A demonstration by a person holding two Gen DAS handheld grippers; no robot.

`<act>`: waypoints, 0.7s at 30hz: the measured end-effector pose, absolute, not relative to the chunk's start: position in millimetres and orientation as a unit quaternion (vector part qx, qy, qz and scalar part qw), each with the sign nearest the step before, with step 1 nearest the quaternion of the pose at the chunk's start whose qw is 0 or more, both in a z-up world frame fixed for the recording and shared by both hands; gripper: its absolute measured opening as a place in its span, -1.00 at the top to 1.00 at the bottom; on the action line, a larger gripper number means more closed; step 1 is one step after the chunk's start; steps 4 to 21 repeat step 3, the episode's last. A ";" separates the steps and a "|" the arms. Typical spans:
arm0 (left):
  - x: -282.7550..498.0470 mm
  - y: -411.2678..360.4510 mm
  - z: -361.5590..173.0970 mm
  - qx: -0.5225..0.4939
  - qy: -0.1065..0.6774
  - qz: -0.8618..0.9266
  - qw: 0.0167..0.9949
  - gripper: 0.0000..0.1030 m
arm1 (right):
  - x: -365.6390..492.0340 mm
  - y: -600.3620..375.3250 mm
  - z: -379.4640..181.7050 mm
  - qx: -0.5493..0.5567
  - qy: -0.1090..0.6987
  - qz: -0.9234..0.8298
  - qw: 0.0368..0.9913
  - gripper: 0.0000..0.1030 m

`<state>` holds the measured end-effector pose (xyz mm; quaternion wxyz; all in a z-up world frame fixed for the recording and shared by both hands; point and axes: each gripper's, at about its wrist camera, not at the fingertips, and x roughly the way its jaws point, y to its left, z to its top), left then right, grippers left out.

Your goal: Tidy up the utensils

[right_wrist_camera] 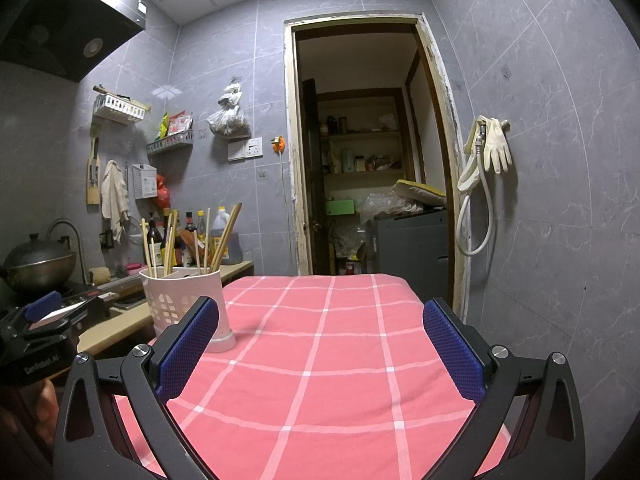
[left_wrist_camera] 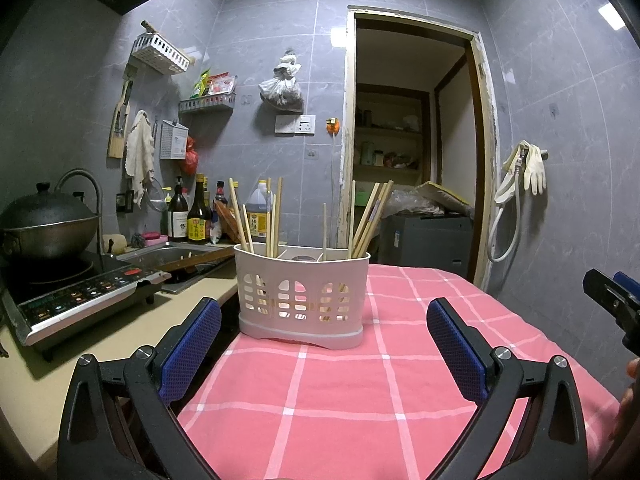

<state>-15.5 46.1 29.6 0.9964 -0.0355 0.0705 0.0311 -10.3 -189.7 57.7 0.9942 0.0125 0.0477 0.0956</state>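
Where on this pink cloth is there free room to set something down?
The pink checked cloth is bare from the white chopstick holder rightward to the table's right edge and back toward the doorway. It is crowded left of the holder: induction cooker, wok, sink and bottles.

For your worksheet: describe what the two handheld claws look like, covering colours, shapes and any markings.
The left claw and right claw match: black angular linkage arms with silver pivot bolts and blue, mesh-textured flat pads. The right wrist view shows pale lettering on the left claw's black body. No cables or sleeves visible.
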 end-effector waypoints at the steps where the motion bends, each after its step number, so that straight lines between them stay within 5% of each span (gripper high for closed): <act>1: -15.4 45.8 29.9 -0.035 0.070 0.031 0.996 -0.96 | -10.3 -189.8 57.7 0.013 0.048 0.096 0.994 -1.00; 21: -14.9 47.1 30.1 -0.035 0.070 0.031 0.996 -0.96 | -10.4 -189.9 57.7 0.013 0.048 0.096 0.994 -1.00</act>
